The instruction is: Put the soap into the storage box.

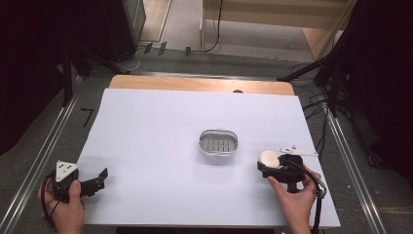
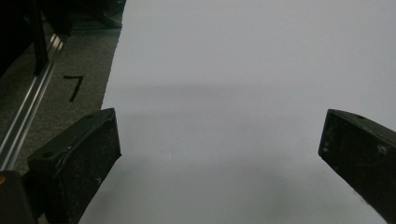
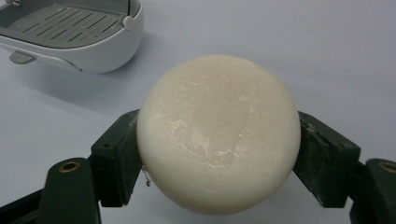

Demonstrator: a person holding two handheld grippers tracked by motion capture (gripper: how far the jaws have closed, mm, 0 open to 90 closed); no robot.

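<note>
A round, cream-white bar of soap fills the gap between my right gripper's two black jaws, which press on its sides. From above, the soap and right gripper hover at the table's right, just right of a white soap dish with a grey slotted drain insert. That soap dish lies at the upper left in the right gripper view. My left gripper rests at the table's front left corner, jaws spread wide with nothing between them.
A white sheet covers the table, with a wooden strip bare at the far edge. Metal rails run along both sides. A black mark is drawn on the grey surface left of the sheet.
</note>
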